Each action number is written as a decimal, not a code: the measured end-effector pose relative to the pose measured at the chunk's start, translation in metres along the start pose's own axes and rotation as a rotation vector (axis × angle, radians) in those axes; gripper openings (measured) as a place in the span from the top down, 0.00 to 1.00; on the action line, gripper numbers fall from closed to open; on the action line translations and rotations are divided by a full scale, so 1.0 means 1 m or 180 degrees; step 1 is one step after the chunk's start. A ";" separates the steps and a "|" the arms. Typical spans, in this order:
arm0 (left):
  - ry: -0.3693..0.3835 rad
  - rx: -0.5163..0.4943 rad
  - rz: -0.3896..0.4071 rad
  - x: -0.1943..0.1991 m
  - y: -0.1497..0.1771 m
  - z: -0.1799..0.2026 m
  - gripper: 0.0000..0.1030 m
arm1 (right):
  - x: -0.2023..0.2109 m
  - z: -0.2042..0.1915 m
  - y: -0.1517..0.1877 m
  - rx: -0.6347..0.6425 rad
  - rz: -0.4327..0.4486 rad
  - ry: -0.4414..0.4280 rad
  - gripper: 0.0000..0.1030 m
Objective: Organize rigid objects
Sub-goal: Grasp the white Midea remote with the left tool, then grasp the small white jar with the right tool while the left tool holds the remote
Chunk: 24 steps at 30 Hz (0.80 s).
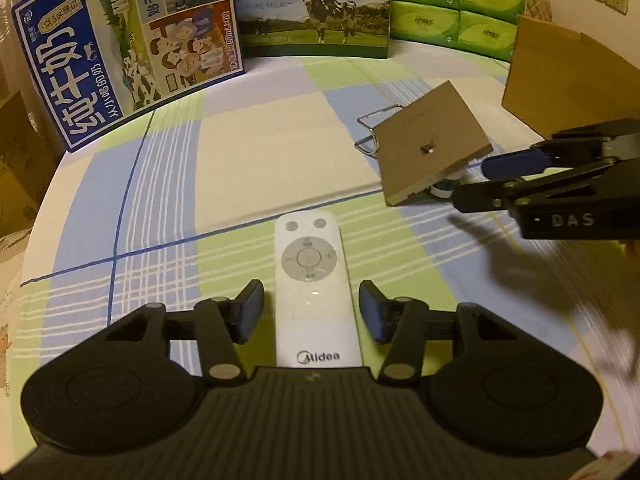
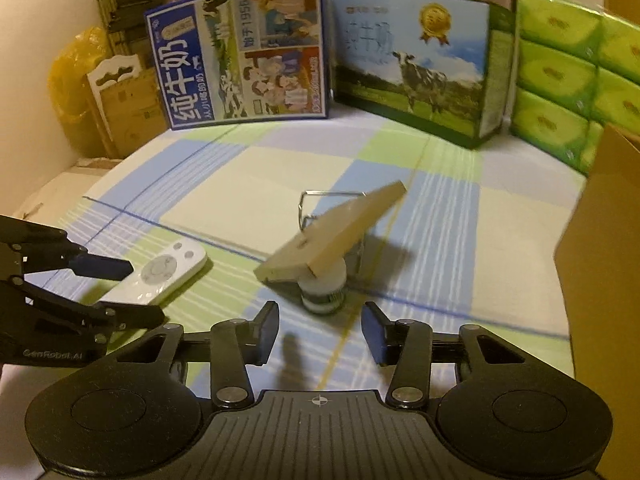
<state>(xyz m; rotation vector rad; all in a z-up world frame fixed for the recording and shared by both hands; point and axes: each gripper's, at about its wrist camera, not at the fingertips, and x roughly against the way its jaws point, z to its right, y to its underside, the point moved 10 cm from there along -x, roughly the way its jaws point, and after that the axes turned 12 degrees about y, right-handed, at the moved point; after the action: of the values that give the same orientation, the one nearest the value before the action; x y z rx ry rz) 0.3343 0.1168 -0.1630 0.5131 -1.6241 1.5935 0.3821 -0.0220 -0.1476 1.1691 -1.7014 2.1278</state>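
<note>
A white Midea remote (image 1: 314,292) lies flat on the checked cloth, between the fingers of my left gripper (image 1: 312,312). A small gap shows on each side, so the pads do not press it and the gripper is open. In the right wrist view the remote (image 2: 162,276) sits at the left with the left gripper (image 2: 136,292) around its near end. A tilted wooden board (image 2: 340,232) with a wire stand (image 2: 308,204) rests on a small white jar (image 2: 324,292). My right gripper (image 2: 320,328) is open just short of the jar, with nothing between its fingers. From the left wrist view it (image 1: 480,180) points at the board (image 1: 428,144).
Two milk cartons (image 1: 128,44) (image 1: 312,8) stand along the far edge, with stacked green tissue packs (image 1: 456,4) beside them. A brown cardboard box (image 2: 600,248) stands at the right. A yellow bag (image 2: 68,80) and cardboard pieces lie beyond the left edge.
</note>
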 end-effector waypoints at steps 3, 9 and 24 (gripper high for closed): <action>-0.0007 0.0024 0.0024 -0.001 -0.001 -0.004 0.54 | -0.010 -0.004 -0.005 0.0066 0.0056 -0.0001 0.60; 0.0014 0.0058 0.0045 -0.005 -0.004 -0.005 0.54 | -0.028 -0.005 -0.004 0.0139 0.0064 0.0011 0.71; 0.0228 0.0086 -0.0143 0.006 0.010 0.030 0.66 | 0.021 0.008 0.019 -0.0123 -0.0339 0.0056 0.75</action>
<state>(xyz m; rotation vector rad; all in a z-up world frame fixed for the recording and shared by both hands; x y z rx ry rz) 0.3151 0.0908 -0.1618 0.4977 -1.5295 1.5848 0.3607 -0.0422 -0.1480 1.1986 -1.6270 2.0280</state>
